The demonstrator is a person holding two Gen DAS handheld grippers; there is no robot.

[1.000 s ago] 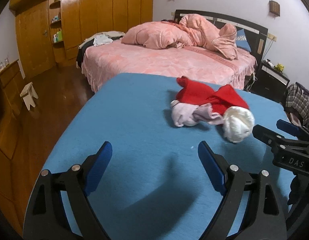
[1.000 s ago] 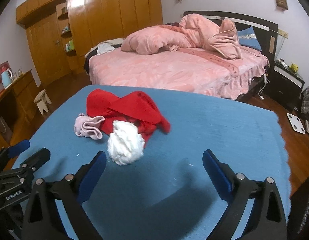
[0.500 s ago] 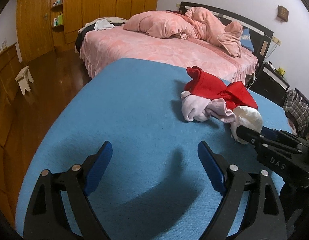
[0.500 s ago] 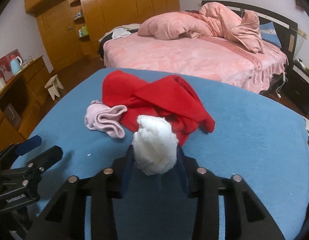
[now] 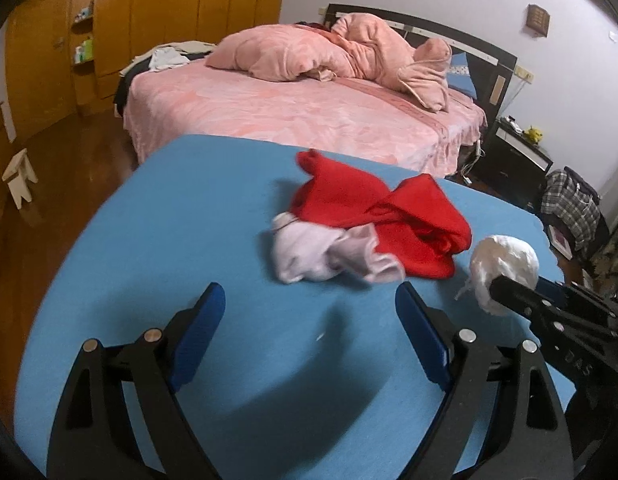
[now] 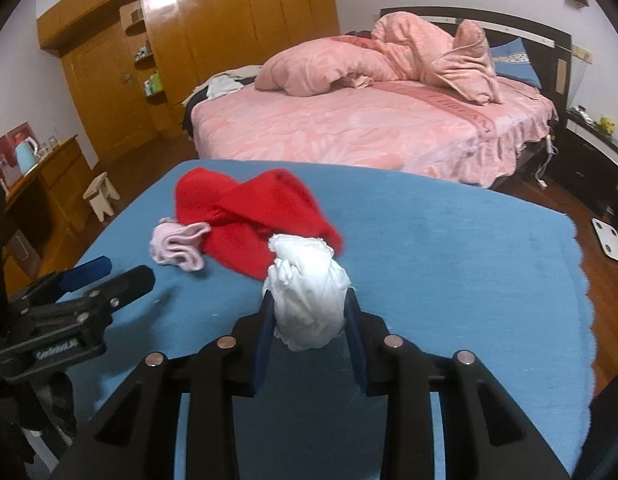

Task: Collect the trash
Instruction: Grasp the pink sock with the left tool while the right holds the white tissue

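Crumpled white paper wad [image 6: 307, 294] sits pinched between the pads of the right tongs [image 6: 309, 320], whose jaws have just been closing on it, above the blue tabletop [image 6: 449, 248]. Red cloth [image 6: 249, 216] and pink cloth [image 6: 177, 244] lie just behind it. Left tongs [image 5: 309, 344] spread wide, nothing between them, over bare tabletop.

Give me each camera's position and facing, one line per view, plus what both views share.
Left wrist: sits behind the open left gripper, facing across the blue table toward the pink bed; the right gripper enters at its right.
Right wrist: sits behind the right gripper, jaws just closed on the white paper wad; the left gripper shows at its left.
Shared: red cloth, wad, bed.
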